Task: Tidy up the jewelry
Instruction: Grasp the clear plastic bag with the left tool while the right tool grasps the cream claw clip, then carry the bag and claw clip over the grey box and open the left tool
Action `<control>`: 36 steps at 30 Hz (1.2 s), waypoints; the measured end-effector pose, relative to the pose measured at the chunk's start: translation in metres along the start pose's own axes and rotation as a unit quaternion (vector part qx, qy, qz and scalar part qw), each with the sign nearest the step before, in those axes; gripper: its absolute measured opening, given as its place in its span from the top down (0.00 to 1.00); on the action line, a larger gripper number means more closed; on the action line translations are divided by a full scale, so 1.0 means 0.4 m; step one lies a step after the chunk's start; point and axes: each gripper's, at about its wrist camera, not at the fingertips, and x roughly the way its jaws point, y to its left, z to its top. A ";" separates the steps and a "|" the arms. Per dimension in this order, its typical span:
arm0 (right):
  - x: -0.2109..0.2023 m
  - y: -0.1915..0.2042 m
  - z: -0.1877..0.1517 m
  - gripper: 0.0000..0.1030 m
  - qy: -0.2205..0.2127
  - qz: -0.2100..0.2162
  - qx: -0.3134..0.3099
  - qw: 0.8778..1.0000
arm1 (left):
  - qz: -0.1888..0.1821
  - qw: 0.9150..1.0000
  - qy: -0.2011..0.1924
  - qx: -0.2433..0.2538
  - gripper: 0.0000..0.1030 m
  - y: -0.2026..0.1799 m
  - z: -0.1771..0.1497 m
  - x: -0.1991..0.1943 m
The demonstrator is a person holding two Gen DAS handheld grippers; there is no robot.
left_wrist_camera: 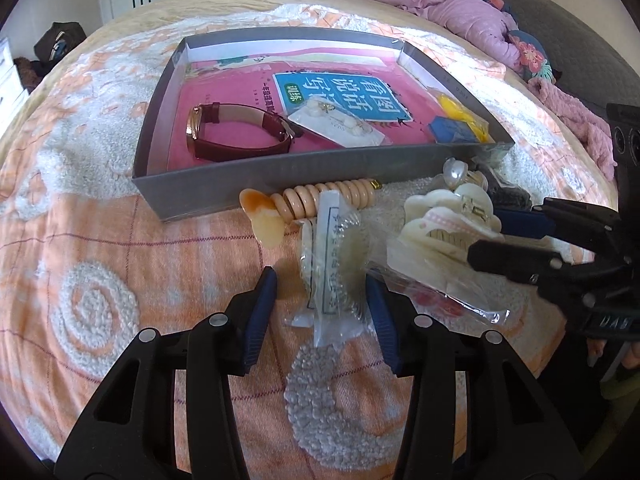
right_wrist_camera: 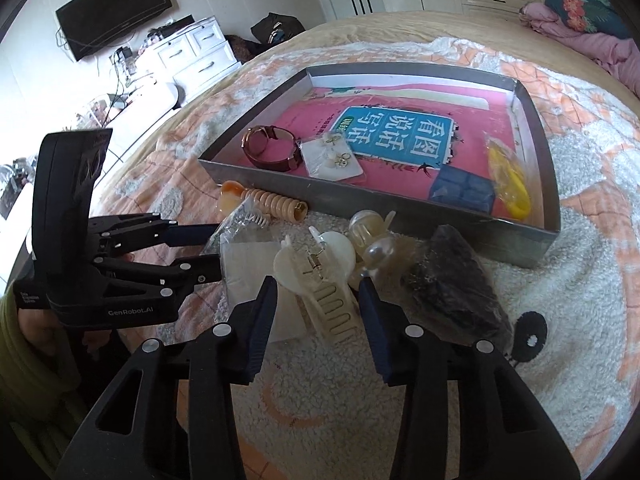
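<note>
A grey tray (left_wrist_camera: 260, 168) (right_wrist_camera: 320, 196) on the bed holds a pink book, a brown-strapped watch (left_wrist_camera: 240, 132) (right_wrist_camera: 268, 148) and an earring card (left_wrist_camera: 340, 124) (right_wrist_camera: 334, 162). In front of it lies a heap of accessories. My left gripper (left_wrist_camera: 322, 292) (right_wrist_camera: 218, 250) straddles a clear packet with a white card (left_wrist_camera: 336, 272) (right_wrist_camera: 240, 248); bedspread shows between the packet and the left pad. My right gripper (right_wrist_camera: 316, 292) (left_wrist_camera: 486, 236) has its pads against the sides of a cream hair claw (right_wrist_camera: 320, 280) (left_wrist_camera: 448, 216).
By the tray's front wall lie a beige spiral hair tie (left_wrist_camera: 332, 196) (right_wrist_camera: 276, 202), an amber clip (left_wrist_camera: 264, 216), a pearly clip (right_wrist_camera: 372, 236) and a dark packet (right_wrist_camera: 452, 280). A pink quilt (left_wrist_camera: 460, 4) lies at the bed's far end. A white dresser (right_wrist_camera: 192, 52) stands beside the bed.
</note>
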 end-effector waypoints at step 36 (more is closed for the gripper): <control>-0.165 0.027 -0.003 0.80 -0.085 -0.001 -0.013 0.996 | 0.027 0.995 -0.097 -0.027 0.78 0.066 -0.028 -0.225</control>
